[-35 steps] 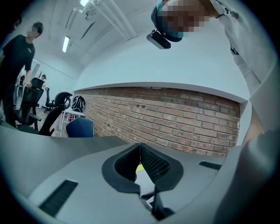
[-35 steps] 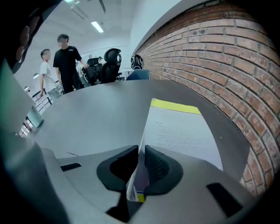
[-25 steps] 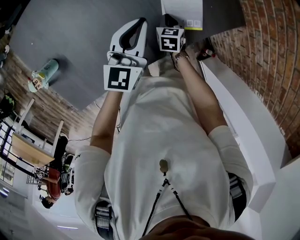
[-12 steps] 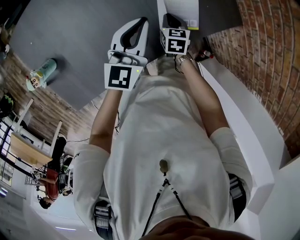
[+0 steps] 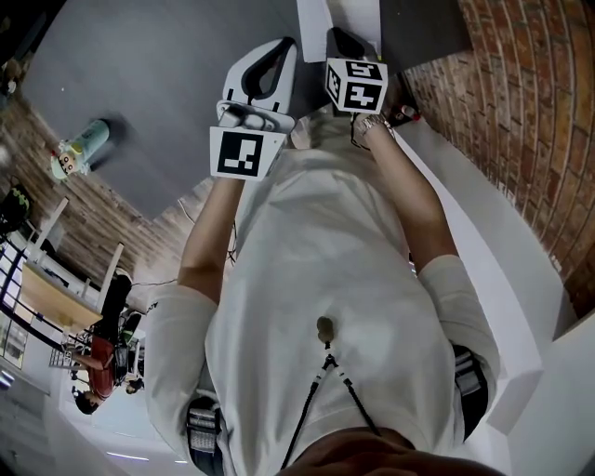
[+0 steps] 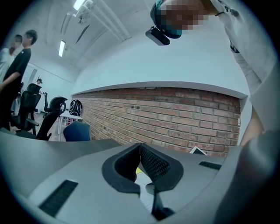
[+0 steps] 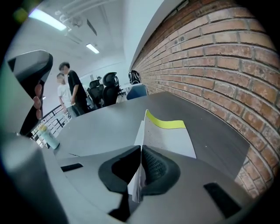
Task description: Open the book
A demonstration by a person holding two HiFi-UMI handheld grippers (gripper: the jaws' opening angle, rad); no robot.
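The book [image 7: 171, 136] lies on the dark grey table [image 7: 100, 127], its white page with a yellow strip facing up. My right gripper [image 7: 140, 168] is shut on the edge of a leaf, which stands lifted and edge-on above the rest. In the head view the book [image 5: 358, 13] shows at the top edge, with the right gripper [image 5: 339, 39] over its near edge. My left gripper [image 5: 282, 46] hovers just left of it, held level, jaws shut with nothing between them. In the left gripper view its jaws [image 6: 140, 148] meet, and a sliver of the book [image 6: 141, 171] shows beneath.
A mint-green bottle [image 5: 82, 147] with a cartoon figure lies on the table's left side. A brick wall [image 5: 521, 112] and a white ledge [image 5: 483, 242] run along the right. A small red-capped object [image 5: 407, 113] sits by the right hand. People stand far off [image 7: 70, 89].
The right gripper has risen and moved toward the top of the head view with the leaf. The left gripper has shifted slightly the same way.
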